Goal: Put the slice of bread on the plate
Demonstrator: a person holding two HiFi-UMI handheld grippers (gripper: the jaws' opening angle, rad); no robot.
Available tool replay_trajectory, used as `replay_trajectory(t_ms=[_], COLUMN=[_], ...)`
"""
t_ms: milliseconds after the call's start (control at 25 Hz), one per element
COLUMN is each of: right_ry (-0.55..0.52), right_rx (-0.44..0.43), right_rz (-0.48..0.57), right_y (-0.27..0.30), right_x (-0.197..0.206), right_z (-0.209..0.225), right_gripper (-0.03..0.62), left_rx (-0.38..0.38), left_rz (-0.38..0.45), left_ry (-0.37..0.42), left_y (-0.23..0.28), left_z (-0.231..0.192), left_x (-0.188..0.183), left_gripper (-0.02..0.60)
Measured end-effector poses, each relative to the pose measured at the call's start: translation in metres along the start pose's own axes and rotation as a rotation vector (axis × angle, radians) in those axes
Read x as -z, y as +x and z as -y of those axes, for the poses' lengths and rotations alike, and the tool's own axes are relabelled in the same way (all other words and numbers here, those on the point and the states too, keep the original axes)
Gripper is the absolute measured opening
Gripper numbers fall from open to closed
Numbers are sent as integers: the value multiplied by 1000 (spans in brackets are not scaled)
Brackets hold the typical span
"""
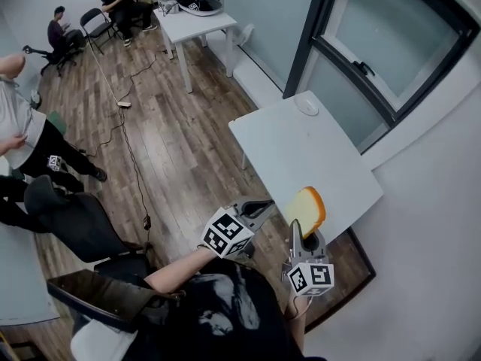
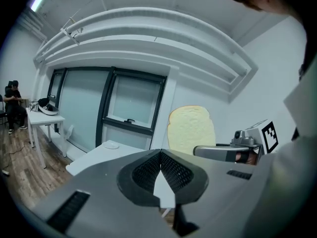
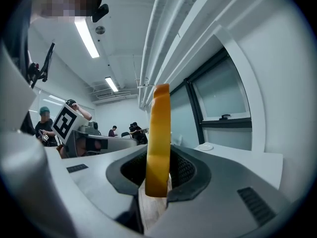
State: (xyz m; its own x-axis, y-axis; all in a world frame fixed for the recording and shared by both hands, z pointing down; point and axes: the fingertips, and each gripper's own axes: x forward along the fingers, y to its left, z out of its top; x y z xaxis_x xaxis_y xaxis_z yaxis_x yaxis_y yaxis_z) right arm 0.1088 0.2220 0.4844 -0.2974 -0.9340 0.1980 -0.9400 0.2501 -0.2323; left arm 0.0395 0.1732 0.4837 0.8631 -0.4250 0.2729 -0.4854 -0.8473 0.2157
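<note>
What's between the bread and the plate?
Nothing. In the head view, only bare table lies between the bread and plate.

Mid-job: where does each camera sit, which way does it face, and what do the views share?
Head view: on the person's head, looking steeply down at the table; shows a forearm, left gripper and right gripper.
Left gripper view: rides the left gripper, looks along its shut jaws toward the windows; right gripper shows at right.
Right gripper view: rides the right gripper, looks along jaws clamped on the slice of bread, edge-on; left gripper shows at left.
Shared: all three show the slice, table and plate.
</note>
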Motion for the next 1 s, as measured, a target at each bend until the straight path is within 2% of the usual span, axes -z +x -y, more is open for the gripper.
replay_trajectory(t_ms=[360,520,800,1000], right_ry=[-10,-5,-4,-14], right_rx=[-76,-77,-49,-5], right_rz=[-60,-100,-122,-147], right_y=[38,71,144,202], right_x=[-1,4,-8,-13], right_z=[36,48,66,71], right_gripper=[92,92,92,92], left_rx=[-62,-73,-69,-34], left_rz=[-23,-40,-49,-43], left_ry=[-54,-62,-72,-86], left_y=[40,50,71,81], left_z=[-28,-53,-121,-180], left_x=[-4,-7,-20,-33], left_gripper=[2,2,2,2])
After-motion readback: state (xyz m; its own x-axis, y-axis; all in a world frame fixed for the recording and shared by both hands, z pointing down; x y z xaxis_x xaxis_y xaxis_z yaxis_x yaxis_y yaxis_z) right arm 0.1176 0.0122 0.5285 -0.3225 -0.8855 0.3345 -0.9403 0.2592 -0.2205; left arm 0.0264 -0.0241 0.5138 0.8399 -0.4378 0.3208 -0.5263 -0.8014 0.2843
